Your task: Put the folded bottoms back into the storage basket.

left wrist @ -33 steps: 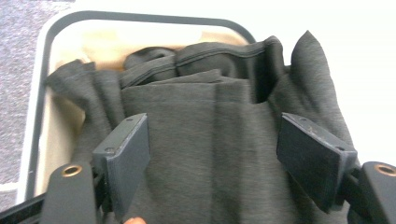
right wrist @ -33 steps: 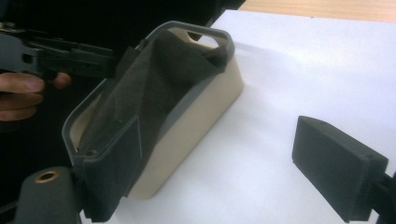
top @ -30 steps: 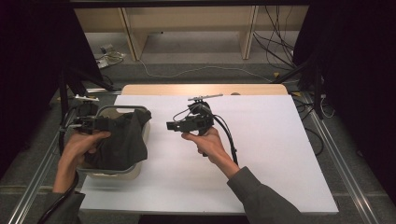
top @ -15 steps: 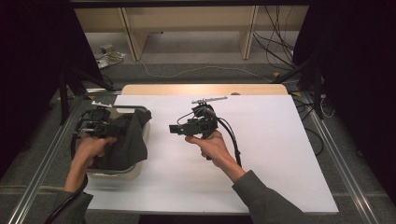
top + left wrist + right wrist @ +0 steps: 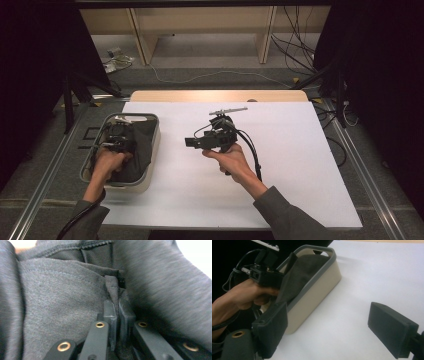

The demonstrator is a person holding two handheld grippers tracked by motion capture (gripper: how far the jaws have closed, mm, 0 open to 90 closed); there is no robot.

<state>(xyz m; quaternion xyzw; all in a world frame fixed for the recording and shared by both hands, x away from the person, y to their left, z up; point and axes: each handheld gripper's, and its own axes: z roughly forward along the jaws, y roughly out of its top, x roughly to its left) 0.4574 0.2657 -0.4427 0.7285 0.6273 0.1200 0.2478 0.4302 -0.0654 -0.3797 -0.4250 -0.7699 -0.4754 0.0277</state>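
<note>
Grey cloth [image 5: 62,305], earlier draped higher, now lies in the basin [image 5: 152,145], left tongs [image 5: 117,312] pinching it.

White table [image 5: 300,165], beige basket [image 5: 150,172] at its left edge

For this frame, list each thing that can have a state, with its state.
Left gripper: jaws shut on a fold of the grey garment, down in the basket.
Right gripper: open, empty, above the table.
Grey garment: crumpled, lying in the basket.
Basket: upright at the table's left edge.
</note>
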